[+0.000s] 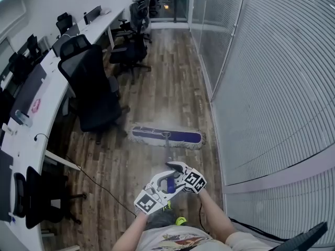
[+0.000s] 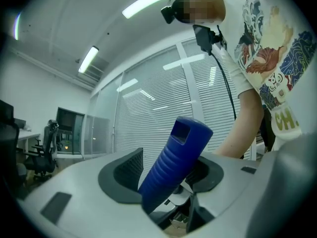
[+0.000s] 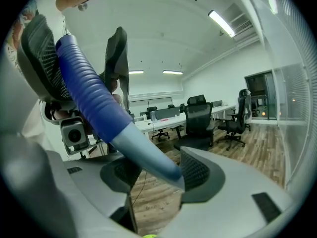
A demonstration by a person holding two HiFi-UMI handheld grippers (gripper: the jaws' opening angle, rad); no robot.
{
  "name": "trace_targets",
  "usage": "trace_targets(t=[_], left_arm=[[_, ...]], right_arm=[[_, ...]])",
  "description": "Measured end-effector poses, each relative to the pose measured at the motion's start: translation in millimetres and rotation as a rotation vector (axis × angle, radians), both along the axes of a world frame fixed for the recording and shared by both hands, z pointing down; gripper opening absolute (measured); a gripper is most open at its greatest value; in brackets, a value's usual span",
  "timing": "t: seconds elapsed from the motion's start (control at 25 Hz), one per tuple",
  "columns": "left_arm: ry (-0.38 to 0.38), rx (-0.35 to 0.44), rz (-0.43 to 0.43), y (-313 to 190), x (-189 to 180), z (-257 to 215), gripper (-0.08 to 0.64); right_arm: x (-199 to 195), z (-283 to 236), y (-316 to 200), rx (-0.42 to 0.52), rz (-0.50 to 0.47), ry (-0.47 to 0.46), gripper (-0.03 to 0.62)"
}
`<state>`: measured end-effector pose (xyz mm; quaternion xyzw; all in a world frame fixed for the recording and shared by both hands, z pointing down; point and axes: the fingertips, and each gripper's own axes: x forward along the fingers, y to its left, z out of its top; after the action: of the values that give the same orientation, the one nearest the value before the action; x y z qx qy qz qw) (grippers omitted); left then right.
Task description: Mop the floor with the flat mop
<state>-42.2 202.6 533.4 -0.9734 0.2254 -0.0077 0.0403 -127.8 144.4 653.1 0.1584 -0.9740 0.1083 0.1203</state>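
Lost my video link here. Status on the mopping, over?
Left claw and right claw both shut on the mop handle. Mop head flat on the floor ahead. Office chair close to one end.

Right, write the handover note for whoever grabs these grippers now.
Left gripper: closed on the ribbed blue grip at the mop handle's top.
Right gripper: closed on the grey shaft, nearer the mop head.
Flat blue mop head with white fringe: flat on the brown wood-plank floor, between a black office chair and the glass wall.
Done: cannot tell what is already mopped.
Left: probably the aisle ahead.
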Motion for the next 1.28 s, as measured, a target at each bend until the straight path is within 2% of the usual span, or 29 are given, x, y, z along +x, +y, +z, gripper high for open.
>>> trace_targets(t=[0.24, 0.36, 0.44, 0.56, 0.68, 0.92, 1.28], left_arm=[[0.083, 0.010, -0.002, -56, -25, -12, 0.210], [0.027, 0.015, 0.041, -63, -31, 2, 0.216], [-0.006, -0.013, 0.054, -66, -36, 15, 0.216], [0.023, -0.052, 0.023, -82, -42, 24, 0.224], [0.032, -0.047, 0.015, -106, -44, 25, 0.225], [0.049, -0.049, 0.007, -169, -43, 21, 0.225], [0.007, -0.069, 0.011, -302, -16, 24, 0.227]], right_arm=[[-22, -7, -57, 0.005, 0.047, -0.031, 0.213], [-29, 2, -67, 0.018, 0.040, 0.010, 0.213], [-33, 14, -71, 0.021, 0.019, 0.058, 0.213], [-38, 23, -87, 0.022, 0.017, 0.077, 0.215], [-39, 24, -111, 0.028, 0.009, 0.074, 0.215], [-38, 19, -172, 0.021, 0.018, 0.027, 0.216], [-15, 18, -305, 0.020, -0.005, 0.033, 0.216]])
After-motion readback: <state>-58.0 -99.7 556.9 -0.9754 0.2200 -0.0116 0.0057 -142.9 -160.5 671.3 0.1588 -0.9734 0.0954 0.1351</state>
